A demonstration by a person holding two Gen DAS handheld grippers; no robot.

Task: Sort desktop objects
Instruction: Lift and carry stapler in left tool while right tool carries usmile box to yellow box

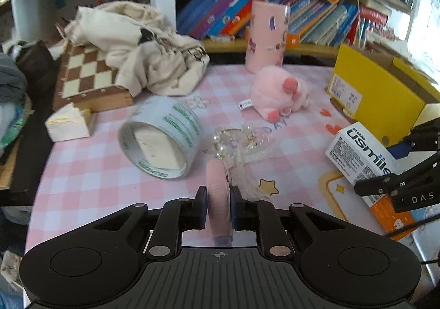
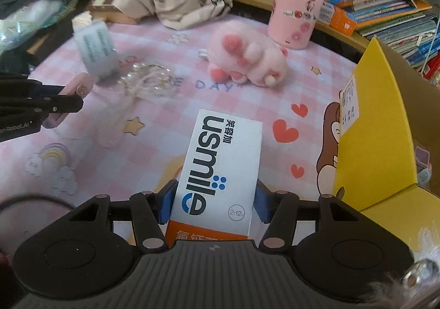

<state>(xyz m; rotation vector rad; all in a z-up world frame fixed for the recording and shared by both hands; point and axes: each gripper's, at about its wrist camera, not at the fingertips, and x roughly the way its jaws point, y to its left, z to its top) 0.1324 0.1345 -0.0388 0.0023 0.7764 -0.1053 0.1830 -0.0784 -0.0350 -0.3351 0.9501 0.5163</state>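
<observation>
Covering the desk, a pink checked mat (image 1: 90, 171); bookshelf (image 1: 275, 14) behind.

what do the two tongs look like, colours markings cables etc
Both are matte black plastic. The left tongs have a ribbed grey-black base, round black discs at each side, silver rivets on jointed linkage arms, and dark blue pads. The right tongs share that build, with brighter blue pads. White "DAS" lettering marks the right one's side in the left view; a thin black cable trails below it.
</observation>
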